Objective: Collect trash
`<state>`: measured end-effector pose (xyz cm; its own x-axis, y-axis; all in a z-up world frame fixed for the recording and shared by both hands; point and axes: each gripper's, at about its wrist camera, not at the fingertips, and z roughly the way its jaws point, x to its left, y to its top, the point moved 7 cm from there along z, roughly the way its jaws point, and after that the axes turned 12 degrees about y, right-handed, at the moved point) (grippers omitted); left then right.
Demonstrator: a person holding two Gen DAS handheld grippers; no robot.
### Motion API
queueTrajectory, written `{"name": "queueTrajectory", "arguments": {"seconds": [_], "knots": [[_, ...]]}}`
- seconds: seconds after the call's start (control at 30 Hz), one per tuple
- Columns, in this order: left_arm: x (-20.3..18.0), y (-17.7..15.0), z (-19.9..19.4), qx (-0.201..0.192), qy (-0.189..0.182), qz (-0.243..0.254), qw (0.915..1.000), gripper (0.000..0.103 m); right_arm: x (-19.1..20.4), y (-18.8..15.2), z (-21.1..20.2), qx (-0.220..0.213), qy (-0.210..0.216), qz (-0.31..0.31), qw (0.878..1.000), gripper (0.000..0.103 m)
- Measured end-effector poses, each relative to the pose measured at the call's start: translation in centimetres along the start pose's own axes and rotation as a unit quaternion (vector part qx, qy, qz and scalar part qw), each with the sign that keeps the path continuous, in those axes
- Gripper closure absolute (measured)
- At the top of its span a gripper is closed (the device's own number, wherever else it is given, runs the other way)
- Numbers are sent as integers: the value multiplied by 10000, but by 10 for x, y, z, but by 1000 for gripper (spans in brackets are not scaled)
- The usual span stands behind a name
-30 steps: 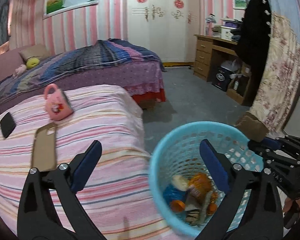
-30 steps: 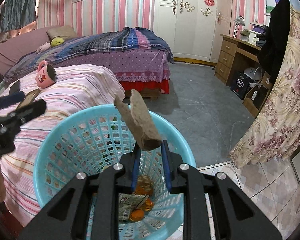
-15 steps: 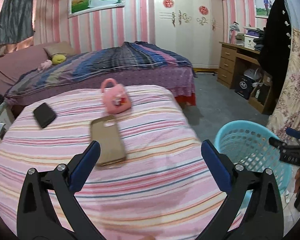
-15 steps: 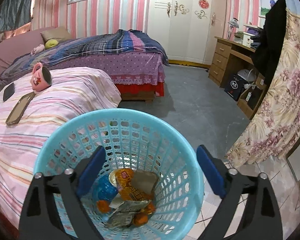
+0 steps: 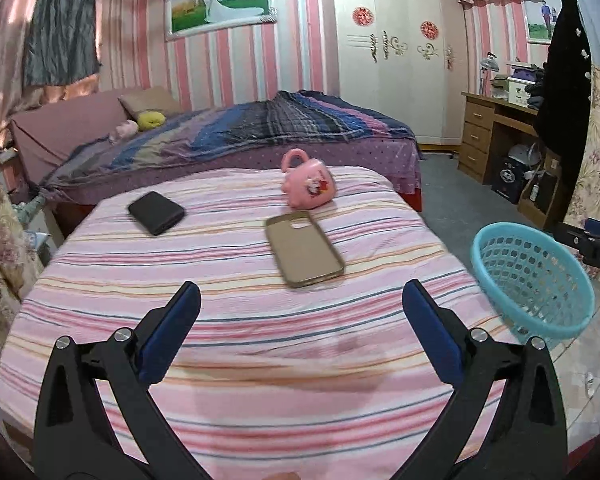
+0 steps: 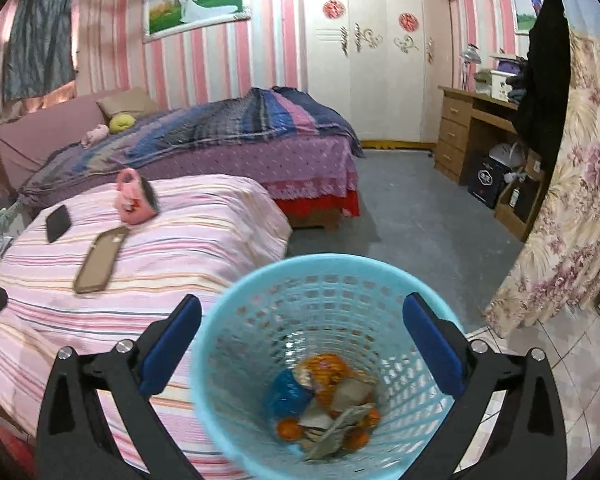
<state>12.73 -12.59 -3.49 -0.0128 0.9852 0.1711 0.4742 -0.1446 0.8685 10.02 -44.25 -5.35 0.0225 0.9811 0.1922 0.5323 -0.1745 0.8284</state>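
A light blue mesh basket [image 6: 236,340] stands on the floor by the pink striped bed [image 6: 204,240]. Mixed trash [image 6: 324,380] lies in its bottom: orange and blue wrappers and a brown cardboard scrap [image 6: 354,392]. My right gripper [image 6: 302,304] hovers over the basket's mouth. Its jaws are opening and nothing is held between its blue pads. My left gripper [image 5: 300,292] is open and empty above the striped bed [image 5: 228,320]. The basket [image 5: 532,280] shows at the right of that view, with the right gripper [image 5: 596,240] above it.
On the striped bed lie a pink mug [image 5: 310,186] on its side, a tan phone case [image 5: 304,252] and a black flat case [image 5: 156,212]. A second bed [image 5: 260,132] stands behind. A wooden desk [image 6: 472,128] and a floral curtain [image 6: 560,220] stand to the right.
The right gripper opened and the brown cardboard scrap dropped into the basket. The left gripper swung away from the basket to above the striped bed.
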Motion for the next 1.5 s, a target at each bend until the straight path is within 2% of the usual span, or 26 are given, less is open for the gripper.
{"name": "queueTrajectory", "arguments": {"seconds": [0.53,0.67,0.9,1.13,1.5], "knots": [[58,-38,-31,65,195,-299,9993,5,112,-38,-30,-286,504,-159,9982,5],[63,-46,-33,80,230,-308,9992,5,131,-45,-33,-329,505,-277,9978,5],[72,-43,-34,-50,313,-433,9986,5,170,-55,-38,-636,268,-776,9946,5],[80,-45,-25,33,290,-607,9977,5,175,-51,-41,-679,120,-859,9939,5],[89,-42,-25,-111,414,-679,9968,5,177,-47,-39,-764,-8,-924,9928,5]]}}
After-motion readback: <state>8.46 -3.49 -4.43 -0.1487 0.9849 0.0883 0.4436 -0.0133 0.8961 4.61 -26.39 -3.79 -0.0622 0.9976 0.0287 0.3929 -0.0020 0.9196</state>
